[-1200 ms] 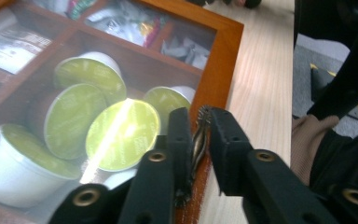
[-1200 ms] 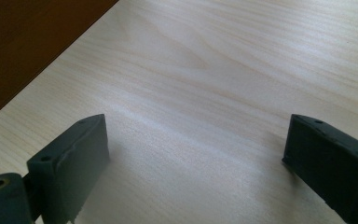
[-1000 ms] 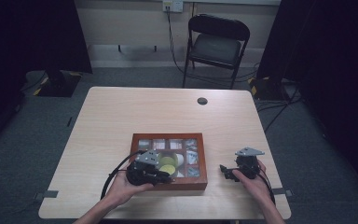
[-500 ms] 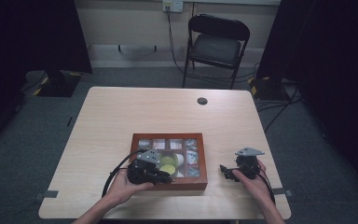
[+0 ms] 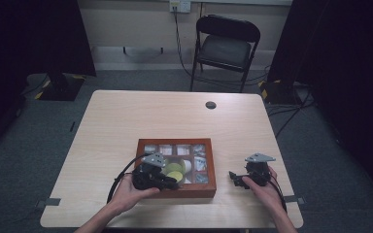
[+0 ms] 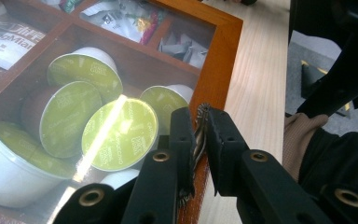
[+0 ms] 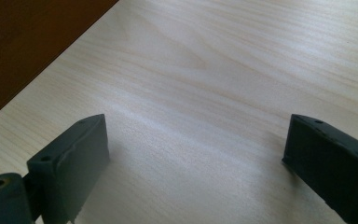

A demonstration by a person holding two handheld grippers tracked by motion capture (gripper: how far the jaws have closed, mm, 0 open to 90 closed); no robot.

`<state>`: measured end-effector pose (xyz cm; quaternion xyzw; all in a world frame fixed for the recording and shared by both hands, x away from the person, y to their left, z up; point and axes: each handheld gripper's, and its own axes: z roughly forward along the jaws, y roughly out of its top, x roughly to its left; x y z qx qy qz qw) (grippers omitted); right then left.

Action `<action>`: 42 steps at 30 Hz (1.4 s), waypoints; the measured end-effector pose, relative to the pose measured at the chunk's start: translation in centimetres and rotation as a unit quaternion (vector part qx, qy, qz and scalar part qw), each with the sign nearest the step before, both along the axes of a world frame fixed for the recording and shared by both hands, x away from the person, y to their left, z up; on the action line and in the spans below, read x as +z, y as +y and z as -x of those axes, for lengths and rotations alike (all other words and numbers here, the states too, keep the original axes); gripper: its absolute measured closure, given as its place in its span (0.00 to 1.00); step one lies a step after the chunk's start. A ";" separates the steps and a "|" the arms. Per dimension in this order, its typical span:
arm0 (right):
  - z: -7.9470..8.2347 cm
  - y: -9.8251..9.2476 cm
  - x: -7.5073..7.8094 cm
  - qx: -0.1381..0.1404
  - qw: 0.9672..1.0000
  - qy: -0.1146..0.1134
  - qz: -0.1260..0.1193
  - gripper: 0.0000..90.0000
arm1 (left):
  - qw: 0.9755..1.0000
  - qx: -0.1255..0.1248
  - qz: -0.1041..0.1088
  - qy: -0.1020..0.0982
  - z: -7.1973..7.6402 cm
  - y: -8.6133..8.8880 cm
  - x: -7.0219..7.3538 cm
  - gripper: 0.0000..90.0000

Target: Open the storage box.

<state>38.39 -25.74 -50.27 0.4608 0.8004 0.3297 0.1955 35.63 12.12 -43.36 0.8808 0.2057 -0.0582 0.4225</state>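
Several green-lidded coffee pods lie loose in one compartment of the wooden box near the front of the table, with paper packets in the other compartments. The left tongs sit over the box's right-hand wall in their own view, jaws almost together on something thin and ridged, perhaps a pod's crimped rim; I cannot tell for sure. The right tongs rest spread wide over bare table beside the box. Pods look light, thin-walled and easily dented, with smooth foil tops, so the stiff rim seems the best hold.
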 end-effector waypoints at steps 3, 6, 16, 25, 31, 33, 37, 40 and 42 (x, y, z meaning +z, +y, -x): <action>0.0 0.0 0.0 0.000 1.000 0.000 0.000 0.06 | 1.000 -0.001 0.001 0.000 -0.1 0.1 0.4 0.90; 0.0 0.0 0.0 0.000 1.000 0.000 0.000 0.06 | 1.000 0.000 0.001 0.006 -0.2 0.1 0.6 0.90; 0.0 0.0 0.0 0.000 1.000 0.000 0.000 0.06 | 1.000 -0.005 0.009 0.019 -0.7 0.3 1.1 0.90; 0.0 0.0 0.0 0.002 1.000 -0.001 0.000 0.06 | 1.000 -0.010 0.004 0.024 -0.9 0.3 1.5 0.90; 0.0 0.0 0.0 0.002 1.000 -0.001 0.000 0.06 | 1.000 -0.005 0.018 0.025 -1.1 0.3 1.9 0.90; 0.0 0.0 0.0 0.002 1.000 -0.001 0.000 0.06 | 0.999 0.004 0.018 0.028 -1.0 0.3 1.9 0.90; 0.0 0.0 0.0 0.002 1.000 -0.001 0.000 0.06 | 0.999 0.001 0.020 0.031 -1.1 0.4 2.0 0.90; 0.0 0.0 0.0 0.002 1.000 -0.001 0.000 0.06 | 0.999 0.004 0.022 0.035 -1.3 0.5 2.4 0.90; 0.0 0.0 0.0 0.002 1.000 -0.001 0.000 0.06 | 0.999 0.005 0.019 0.041 -1.4 0.5 2.5 0.90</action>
